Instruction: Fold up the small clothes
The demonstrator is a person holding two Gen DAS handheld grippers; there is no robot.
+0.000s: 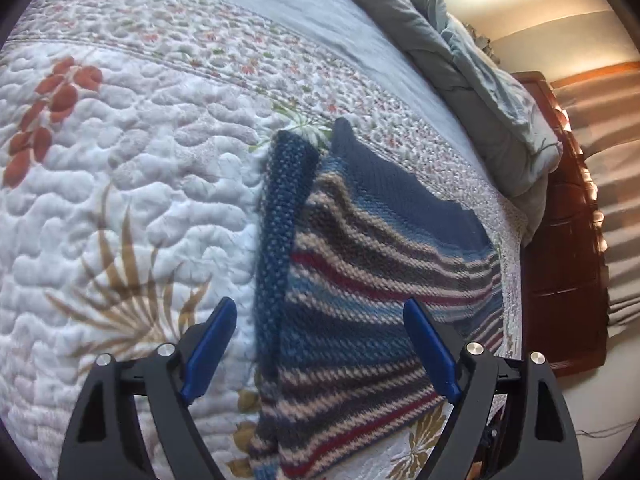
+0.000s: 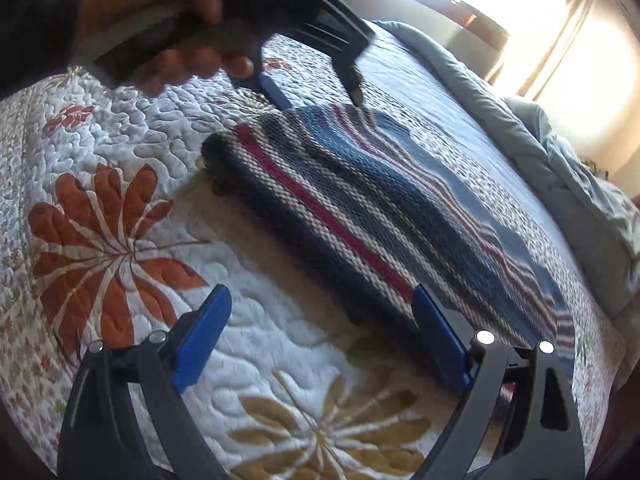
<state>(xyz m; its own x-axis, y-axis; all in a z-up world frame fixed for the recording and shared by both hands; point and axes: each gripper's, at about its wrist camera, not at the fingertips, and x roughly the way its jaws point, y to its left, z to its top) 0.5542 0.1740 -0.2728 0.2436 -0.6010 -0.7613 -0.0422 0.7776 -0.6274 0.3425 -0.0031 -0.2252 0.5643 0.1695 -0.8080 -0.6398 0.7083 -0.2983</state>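
A small knitted sweater with blue, cream and red stripes lies flat on the quilted bedspread. One speckled blue sleeve is folded over along its left side. My left gripper hangs open just above the sweater's near part, nothing between its blue pads. In the right wrist view the sweater runs diagonally. My right gripper is open at its near edge, its right finger over the knit, gripping nothing. A hand holds the left gripper open over the sweater's far end.
A bunched grey duvet lies along the far side of the bed, also in the right wrist view as the duvet. A dark wooden bed frame borders the right edge. Bright curtains hang beyond.
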